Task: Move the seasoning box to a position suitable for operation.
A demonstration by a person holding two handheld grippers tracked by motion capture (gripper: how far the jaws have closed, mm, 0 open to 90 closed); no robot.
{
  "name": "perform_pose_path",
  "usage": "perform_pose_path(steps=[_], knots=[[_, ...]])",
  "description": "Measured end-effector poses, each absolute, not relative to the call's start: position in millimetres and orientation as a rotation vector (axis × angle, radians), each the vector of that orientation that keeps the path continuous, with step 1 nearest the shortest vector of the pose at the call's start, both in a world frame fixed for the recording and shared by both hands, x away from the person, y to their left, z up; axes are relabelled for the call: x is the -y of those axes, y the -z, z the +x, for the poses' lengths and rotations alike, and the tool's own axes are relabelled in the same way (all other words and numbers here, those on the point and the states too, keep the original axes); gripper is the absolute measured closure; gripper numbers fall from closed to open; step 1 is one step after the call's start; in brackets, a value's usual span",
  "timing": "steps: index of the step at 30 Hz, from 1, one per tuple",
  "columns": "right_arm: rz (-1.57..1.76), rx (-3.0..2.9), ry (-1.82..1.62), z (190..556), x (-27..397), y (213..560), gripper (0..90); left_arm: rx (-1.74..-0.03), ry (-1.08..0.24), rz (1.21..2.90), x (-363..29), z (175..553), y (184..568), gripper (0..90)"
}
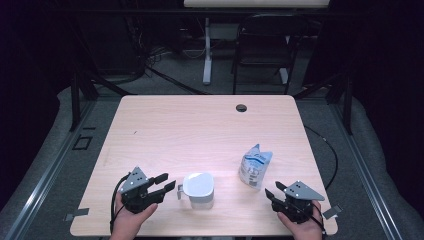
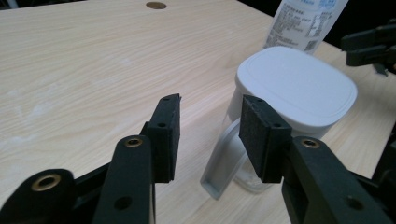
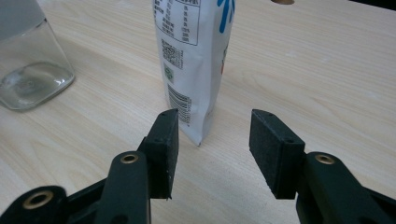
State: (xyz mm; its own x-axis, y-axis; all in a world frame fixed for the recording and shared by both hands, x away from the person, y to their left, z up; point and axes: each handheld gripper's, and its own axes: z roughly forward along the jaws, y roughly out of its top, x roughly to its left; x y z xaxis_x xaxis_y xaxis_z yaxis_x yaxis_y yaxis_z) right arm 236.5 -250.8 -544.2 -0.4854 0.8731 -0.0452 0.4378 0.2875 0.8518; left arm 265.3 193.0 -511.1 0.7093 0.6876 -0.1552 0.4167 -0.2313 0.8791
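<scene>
Left gripper [image 1: 169,183] spread, handle at its three o'clock: the jug [image 1: 199,190] looks rigid, so grip that handle [image 2: 224,161]. Right gripper [image 1: 272,192] spread; soft pouch [image 1: 255,166] at eleven o'clock.

Far tabletop [image 1: 200,125] free; jug [image 1: 199,190], pouch [image 1: 255,167] block front.

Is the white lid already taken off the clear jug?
No, the white lid sits closed on top of the clear jug, as the left gripper view shows.
</scene>
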Motion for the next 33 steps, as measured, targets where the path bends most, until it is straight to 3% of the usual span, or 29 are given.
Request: perform_pose_path(steps=[8, 10, 22, 33], knots=[[1.175, -2.088, -1.143, 235.1, 246.2, 542.8, 55.1, -0.864, -0.330, 1.867, -185.5, 267.8, 495.0, 57.6], [1.160, -2.101, -1.128, 234.2, 244.0, 542.0, 55.9, -0.840, -0.319, 1.890, -183.7, 268.6, 491.6, 67.9], [1.128, -2.096, -1.093, 232.1, 238.4, 539.0, 62.6, -0.794, -0.307, 1.952, -172.5, 268.1, 485.9, 89.7], [1.114, -2.113, -1.087, 232.0, 235.3, 538.4, 70.2, -0.757, -0.303, 1.983, -162.5, 267.6, 486.0, 90.0]])
